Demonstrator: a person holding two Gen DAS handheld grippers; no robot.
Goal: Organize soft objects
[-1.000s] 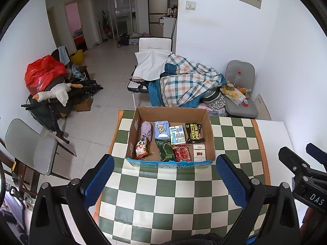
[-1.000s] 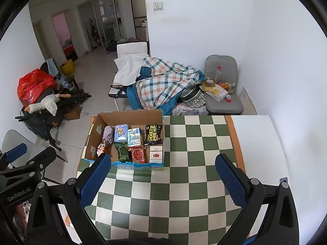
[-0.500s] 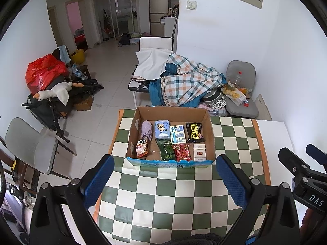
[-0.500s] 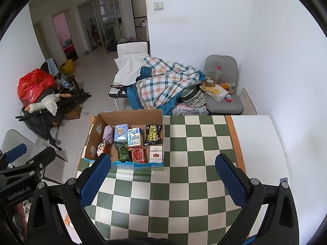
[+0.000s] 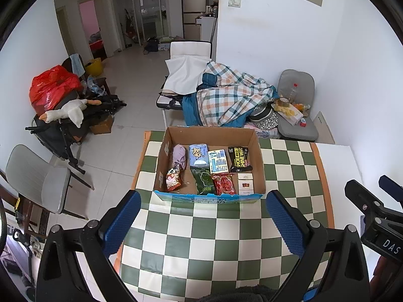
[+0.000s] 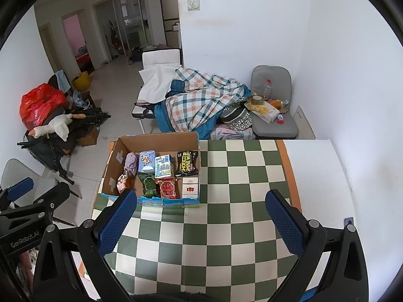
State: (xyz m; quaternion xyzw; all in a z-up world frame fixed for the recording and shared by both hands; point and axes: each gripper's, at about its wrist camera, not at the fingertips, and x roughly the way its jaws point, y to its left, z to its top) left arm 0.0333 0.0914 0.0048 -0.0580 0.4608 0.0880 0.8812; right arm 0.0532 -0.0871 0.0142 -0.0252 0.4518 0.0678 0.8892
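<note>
An open cardboard box [image 5: 259,156] [image 6: 161,138] stands on the green-and-white checked table [image 5: 209,236] [image 6: 226,226]. It holds several soft packs in two rows: a lilac cloth [image 5: 179,156], a blue tissue pack [image 5: 199,154], a black "shoe shine wipes" pack [image 5: 239,159], a green pack [image 5: 204,183], a red pack [image 5: 224,183] and a white box [image 5: 245,183]. My left gripper [image 5: 204,216] is open and empty, held above the table in front of the box. My right gripper [image 6: 201,216] is open and empty, to the right of the box.
Behind the table are a chair with a plaid blanket [image 5: 226,100], a grey chair [image 5: 297,125] with a bottle and clutter, and a white wall on the right. A grey chair [image 5: 37,178] and a loaded stroller [image 5: 63,115] stand on the floor at the left.
</note>
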